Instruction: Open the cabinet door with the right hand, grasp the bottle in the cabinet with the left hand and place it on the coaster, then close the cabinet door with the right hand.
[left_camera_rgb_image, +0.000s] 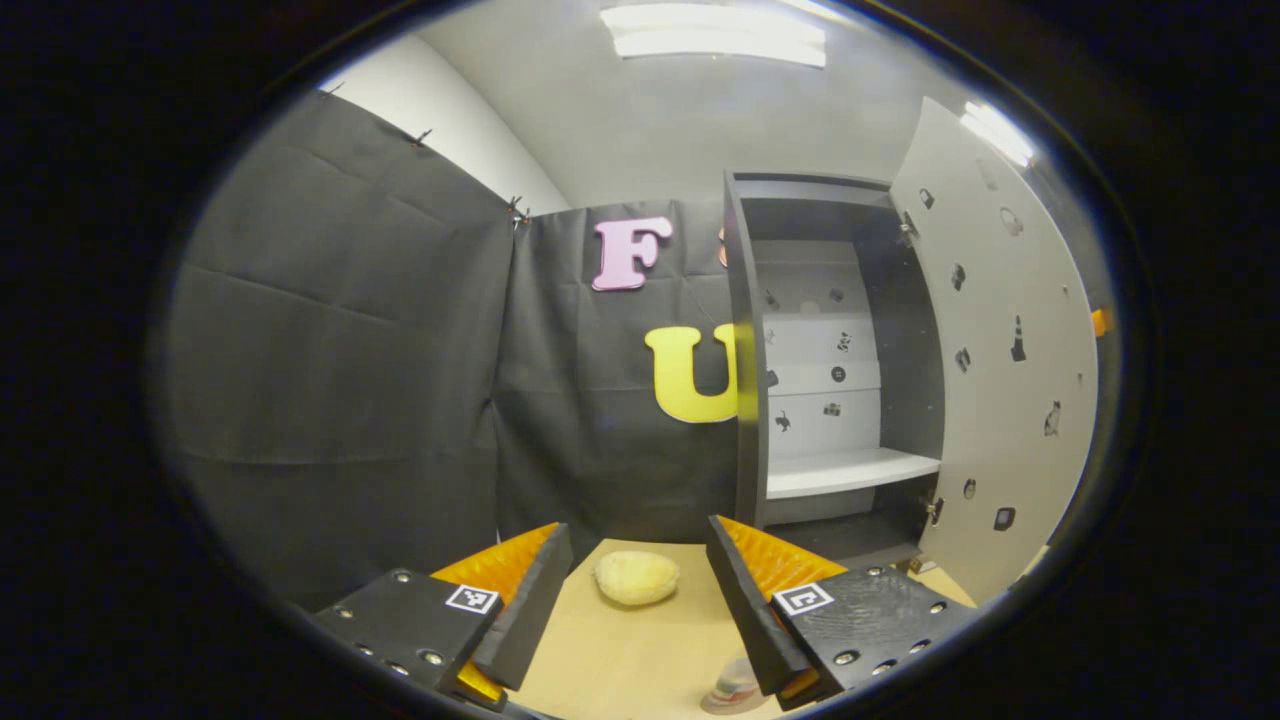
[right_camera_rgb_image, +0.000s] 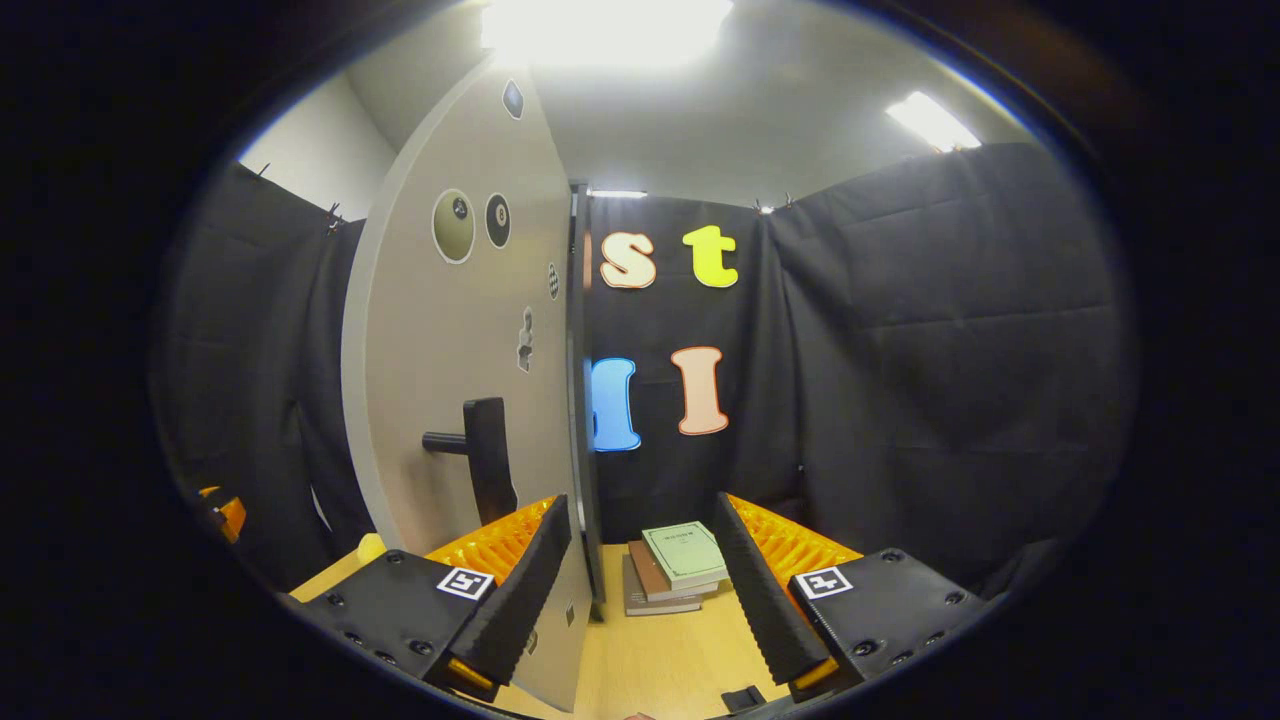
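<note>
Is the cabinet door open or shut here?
Open: the cabinet door stands swung out, baring the white shelf inside.

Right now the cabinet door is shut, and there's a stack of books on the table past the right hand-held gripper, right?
Not quite. The cabinet door is swung wide open, not shut; the left gripper view shows the shelf inside. The stack of books does lie on the table beyond the right hand-held gripper, as the right gripper view shows.

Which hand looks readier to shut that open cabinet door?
Right, probably: the right tongs sit open by the outer face of the door, handle just ahead. The left tongs face the cabinet interior.
</note>
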